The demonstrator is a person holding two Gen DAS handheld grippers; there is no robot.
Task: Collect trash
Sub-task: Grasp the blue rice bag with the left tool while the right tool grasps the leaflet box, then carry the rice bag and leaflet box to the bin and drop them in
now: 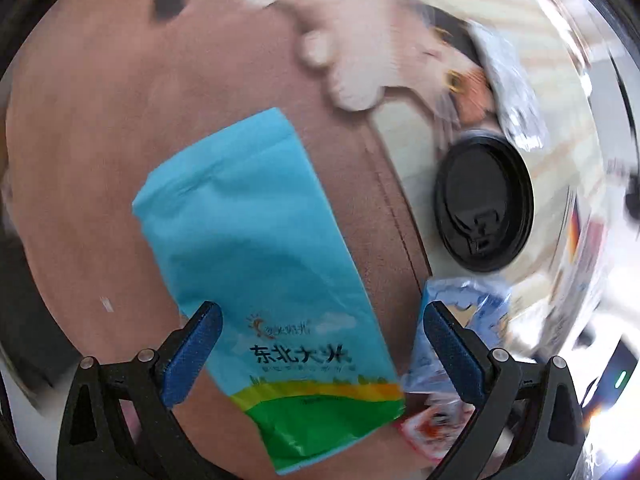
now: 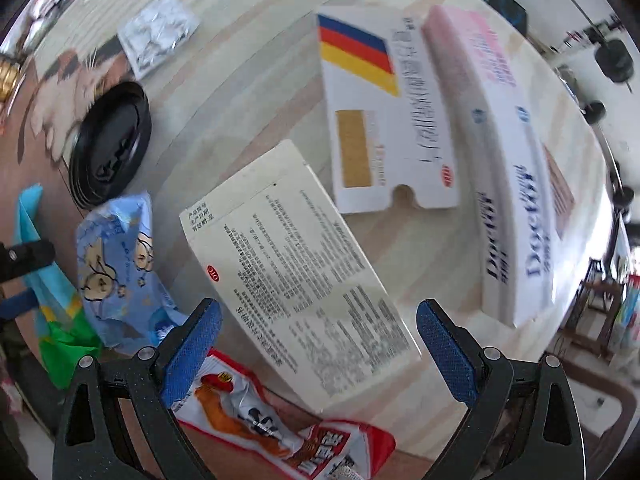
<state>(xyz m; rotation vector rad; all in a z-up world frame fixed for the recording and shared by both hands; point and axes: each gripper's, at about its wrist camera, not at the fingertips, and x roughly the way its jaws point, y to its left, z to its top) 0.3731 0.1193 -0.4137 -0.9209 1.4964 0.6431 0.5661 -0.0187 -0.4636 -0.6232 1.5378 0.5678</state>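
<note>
A blue and green rice bag [image 1: 264,264] lies flat on the brown mat, between the fingers of my open left gripper [image 1: 320,332]. It also shows at the left edge of the right wrist view [image 2: 52,300]. My right gripper [image 2: 318,330] is open above a cream medicine box [image 2: 296,272] printed with small text. A light blue cartoon wrapper [image 2: 120,268] and a red snack wrapper [image 2: 280,436] lie just left of and below that box. A black cup lid [image 2: 110,144] lies further back; it also shows in the left wrist view [image 1: 484,204].
A white box with blue, red and yellow stripes [image 2: 384,120] and a long white and pink box [image 2: 504,168] lie at the right of the table. A silver blister pack [image 2: 158,32] lies at the back. The mat has a cat picture [image 1: 400,52]. The table edge is at the right.
</note>
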